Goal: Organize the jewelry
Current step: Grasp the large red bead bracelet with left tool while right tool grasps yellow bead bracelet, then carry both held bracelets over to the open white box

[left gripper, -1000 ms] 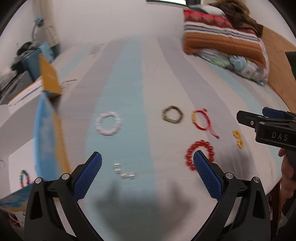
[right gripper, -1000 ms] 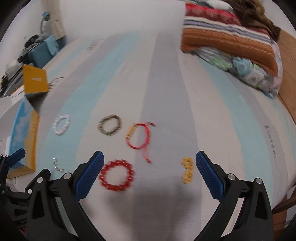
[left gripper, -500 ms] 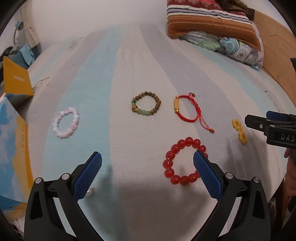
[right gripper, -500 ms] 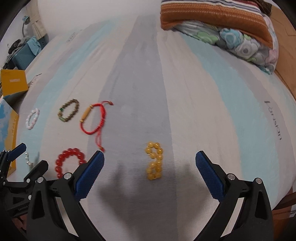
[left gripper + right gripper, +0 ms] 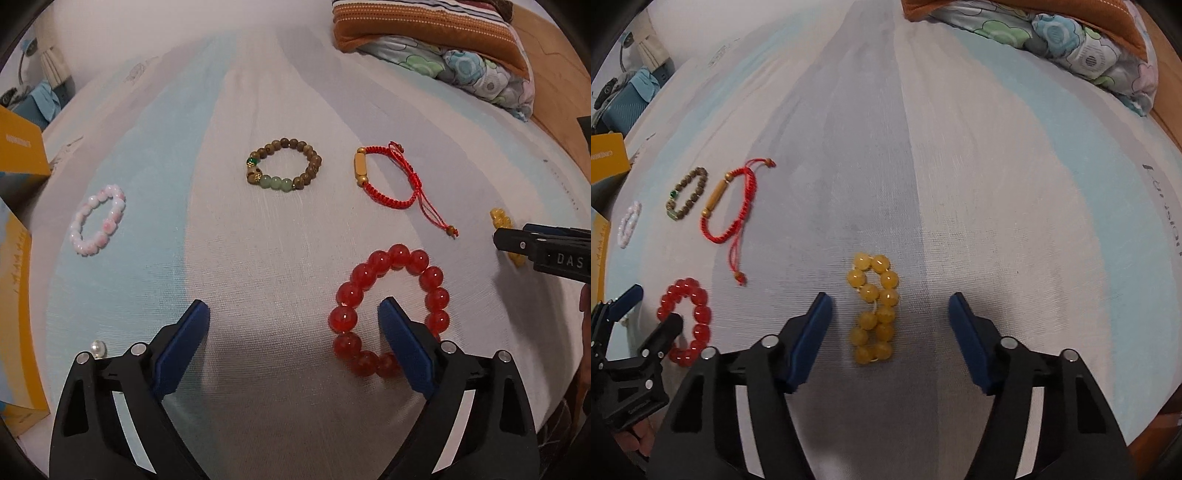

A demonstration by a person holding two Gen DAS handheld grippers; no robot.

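Several bracelets lie on a striped bedsheet (image 5: 258, 92). My left gripper (image 5: 293, 306) hovers low over the red bead bracelet (image 5: 369, 275). Its jaws are closing slightly; the right pad (image 5: 402, 343) sits inside the ring, so the ring's left beads lie between the pads, untouched. My right gripper (image 5: 890, 299) straddles the folded yellow bead bracelet (image 5: 873, 314). Its jaws are closing, with a gap on both sides of the beads. A brown and green bead bracelet (image 5: 314, 162), a red cord bracelet (image 5: 360, 170) and a pink-white bracelet (image 5: 112, 223) lie farther back.
A loose pearl (image 5: 98, 347) lies near the left finger. A yellow and blue cardboard box (image 5: 14, 295) stands at the bed's left edge. Folded blankets and a floral pillow (image 5: 461, 66) are stacked at the far right. A wooden bed frame (image 5: 554, 74) borders the right side.
Both grippers have dropped toward the bed, so the bracelets look larger. The right jaws have narrowed around the yellow bracelet. The left gripper's right finger now sits in the red ring.
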